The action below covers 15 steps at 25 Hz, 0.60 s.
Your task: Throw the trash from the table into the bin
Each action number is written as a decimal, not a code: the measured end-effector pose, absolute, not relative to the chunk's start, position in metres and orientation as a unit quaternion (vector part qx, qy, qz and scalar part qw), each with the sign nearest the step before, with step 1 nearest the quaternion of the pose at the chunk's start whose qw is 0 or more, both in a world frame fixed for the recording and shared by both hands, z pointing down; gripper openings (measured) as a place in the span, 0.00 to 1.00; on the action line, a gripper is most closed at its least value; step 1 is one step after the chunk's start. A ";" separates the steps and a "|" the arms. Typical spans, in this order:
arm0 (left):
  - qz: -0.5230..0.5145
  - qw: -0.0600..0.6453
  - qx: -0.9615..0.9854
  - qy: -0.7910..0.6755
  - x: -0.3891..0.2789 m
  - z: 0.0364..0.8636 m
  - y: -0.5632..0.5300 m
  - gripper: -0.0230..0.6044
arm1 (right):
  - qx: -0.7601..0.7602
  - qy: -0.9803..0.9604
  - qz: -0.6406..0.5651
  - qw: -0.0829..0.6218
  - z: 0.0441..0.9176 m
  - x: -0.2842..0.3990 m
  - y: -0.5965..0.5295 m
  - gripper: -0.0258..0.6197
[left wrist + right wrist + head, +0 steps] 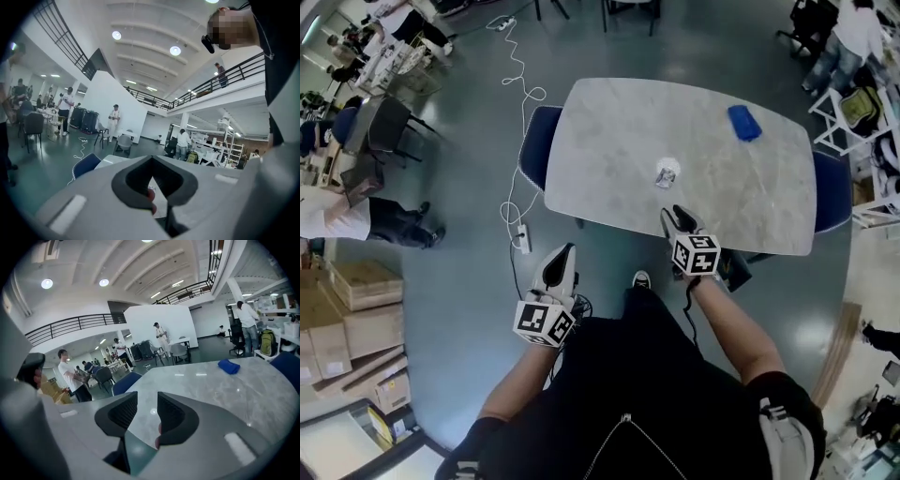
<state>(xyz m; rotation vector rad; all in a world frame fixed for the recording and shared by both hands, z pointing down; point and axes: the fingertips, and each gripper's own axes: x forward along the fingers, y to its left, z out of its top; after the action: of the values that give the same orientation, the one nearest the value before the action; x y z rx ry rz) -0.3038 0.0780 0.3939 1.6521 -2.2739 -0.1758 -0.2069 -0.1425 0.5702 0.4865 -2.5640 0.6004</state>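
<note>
Crumpled white trash (667, 172) on counter (609, 131) just ahead of right tongs (678, 216), apart, empty; left tongs (565, 253) together, farther back.

blue cloth (744, 123) | blue chair (538, 145) | pwr strip (523, 240) on floor (459, 197) | cardbd boxes (358, 281) left

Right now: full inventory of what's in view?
grey marble-look table: one, centre, ahead of the person
crumpled white trash: one, on the table near its front edge
blue cloth-like item: one, table's far right
blue chairs: two, at the table's ends
white cable with power strip: one, floor left of table
brown cardboard boxes: several, floor far left
people: several, hall edges
bin: none made out
left gripper: one, jaws together, empty, over the floor
right gripper: one, jaws apart, empty, by the trash
</note>
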 end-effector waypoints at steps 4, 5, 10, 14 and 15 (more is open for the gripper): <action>-0.054 0.190 0.554 -0.809 -0.332 0.413 0.080 0.04 | 0.199 -0.916 0.223 0.267 0.622 -0.236 -0.182 0.30; -0.053 0.197 0.551 -0.809 -0.336 0.418 0.082 0.04 | 0.205 -0.911 0.228 0.275 0.634 -0.240 -0.188 0.31; -0.037 0.210 0.547 -0.810 -0.349 0.427 0.089 0.04 | 0.231 -0.891 0.229 0.318 0.694 -0.253 -0.218 0.32; -0.031 0.215 0.524 -0.824 -0.366 0.430 0.101 0.04 | 0.242 -0.877 0.218 0.354 0.741 -0.266 -0.243 0.34; -0.028 0.217 0.518 -0.827 -0.368 0.432 0.105 0.04 | 0.244 -0.874 0.213 0.362 0.749 -0.270 -0.249 0.34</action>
<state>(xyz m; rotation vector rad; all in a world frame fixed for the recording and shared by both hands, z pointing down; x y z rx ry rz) -0.3679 0.1049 0.4323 1.4337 -2.2908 -0.0784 -0.2701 -0.2494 0.7494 0.6294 -2.2517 0.5493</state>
